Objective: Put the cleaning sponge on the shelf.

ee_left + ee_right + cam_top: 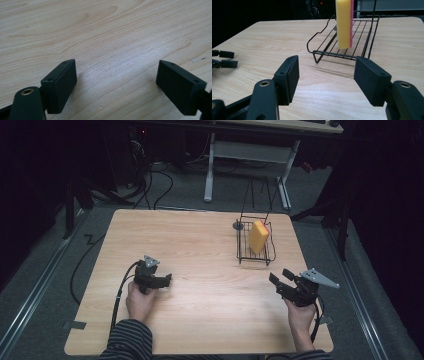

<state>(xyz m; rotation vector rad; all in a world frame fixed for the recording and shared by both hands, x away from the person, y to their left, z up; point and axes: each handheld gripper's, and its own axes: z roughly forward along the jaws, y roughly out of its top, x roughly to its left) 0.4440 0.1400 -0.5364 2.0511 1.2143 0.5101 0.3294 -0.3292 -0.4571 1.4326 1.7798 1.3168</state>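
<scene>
Though yellow above, sponge (343, 23) (sidelong) edged pink.

One sponge (258, 237), one wire rack (243, 251), one table (200, 270), and two hand-held grippers, left (167, 279) and right (280, 276).

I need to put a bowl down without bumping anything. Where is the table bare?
Bare wood runs between the left tongs and right tongs, and across the far-left of the table. The far-right is crowded: a wire rack holds an upright sponge.

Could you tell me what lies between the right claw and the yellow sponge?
Only bare tabletop and the wire rack's front rim, as the right gripper view shows; the right claw is open, the sponge standing in the rack.
</scene>
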